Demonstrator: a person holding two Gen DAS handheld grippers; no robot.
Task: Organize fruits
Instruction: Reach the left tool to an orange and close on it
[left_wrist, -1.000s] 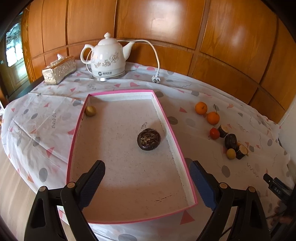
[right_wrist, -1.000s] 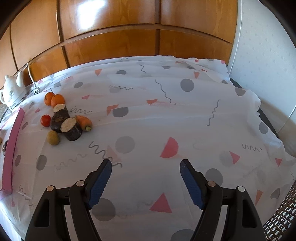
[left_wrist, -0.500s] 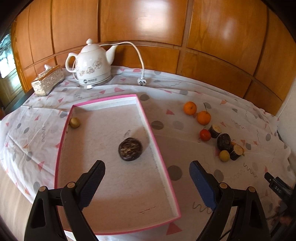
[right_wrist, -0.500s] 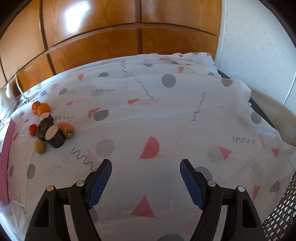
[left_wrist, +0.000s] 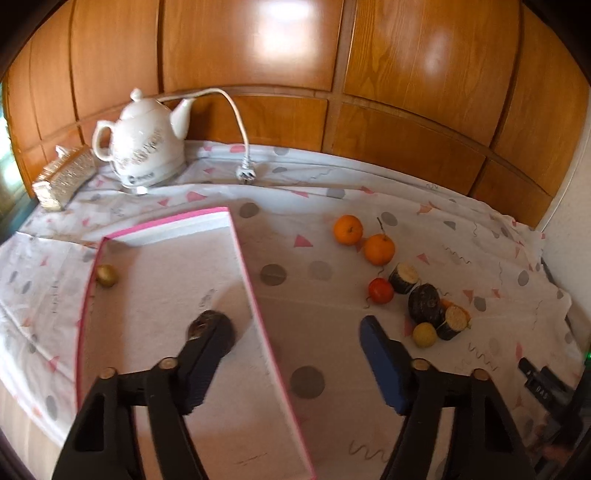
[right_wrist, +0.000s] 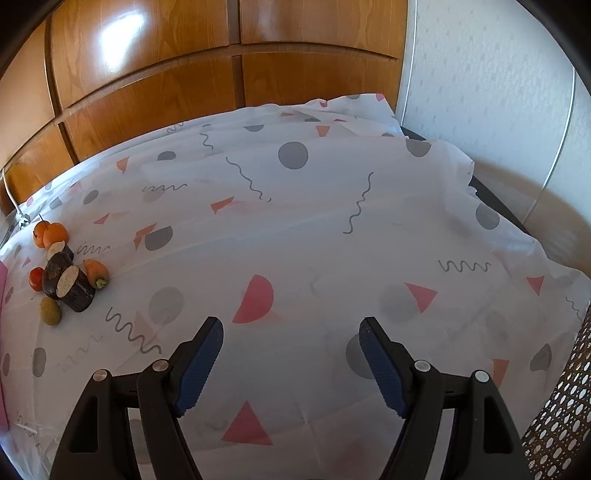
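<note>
Tray (left_wrist: 236, 236): pink-rimmed, shallow, light and stiff; lies at 9 o'clock on the counter (left_wrist: 317, 206). Holds a dark round fruit (left_wrist: 207, 325) and a small yellow-brown one (left_wrist: 107, 275).
Oranges (left_wrist: 347, 230): two, touching, at 1 o'clock of the tray. Firm, round, likely to roll; take across the widest part.
Dark fruit (left_wrist: 424, 303): in the cluster at 3 o'clock; looks hard-shelled and fairly heavy. Grip mid-body.
Cut pieces (left_wrist: 405, 277): two dark stubs with pale faces; stiff. Hold by the curved sides, not the cut face.
Carrot piece (right_wrist: 95, 271): orange, firm, tapered; hold at the thick end.
Tomato (left_wrist: 380, 290): red, smooth, probably soft-skinned; gentle squeeze only.
Yellow fruit (left_wrist: 424, 334): small, light, prone to slip.
Left tongs (left_wrist: 291, 343): closing, nothing between them; over the tray's right rim.
Right tongs (right_wrist: 291, 345): parted wide, holding nothing; above bare cloth, cluster at 9 o'clock.
</note>
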